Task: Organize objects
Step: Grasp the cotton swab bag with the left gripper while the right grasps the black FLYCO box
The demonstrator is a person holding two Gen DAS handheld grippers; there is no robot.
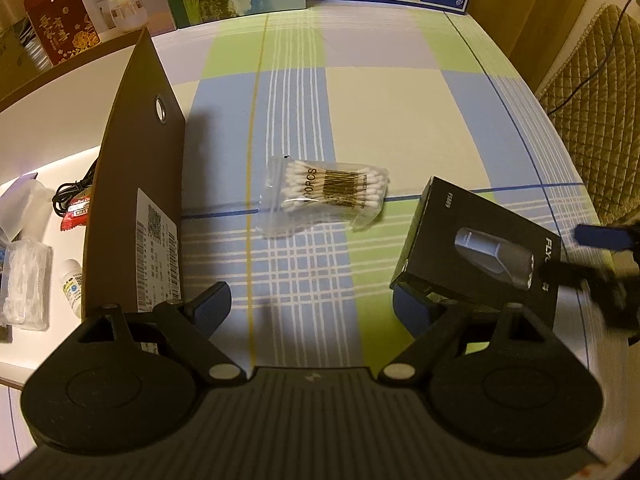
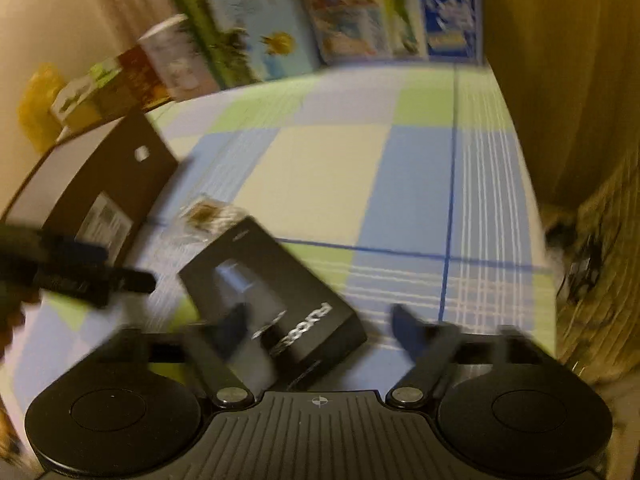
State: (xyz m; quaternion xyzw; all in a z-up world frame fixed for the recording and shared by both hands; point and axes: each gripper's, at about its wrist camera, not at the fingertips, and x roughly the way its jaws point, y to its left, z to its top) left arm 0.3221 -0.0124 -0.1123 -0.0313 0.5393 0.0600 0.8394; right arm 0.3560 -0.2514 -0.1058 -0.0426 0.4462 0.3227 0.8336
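Cotton swabs in a clear bag (image 1: 326, 196) lie on the checked tablecloth (image 1: 400, 92), beside the tall brown cardboard box (image 1: 144, 184) and just left of a black shaver box (image 1: 480, 252). Left gripper (image 1: 308, 306) hovers with jaws spread wide and empty. Right gripper (image 2: 320, 326), blurred, stands apart too, the shaver box lying between its fingers (image 2: 408, 330), unclamped.

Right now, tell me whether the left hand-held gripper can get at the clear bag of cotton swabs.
Probably yes. The left hand-held gripper stands open, and only bare checked tablecloth lies between it and the clear bag of cotton swabs.
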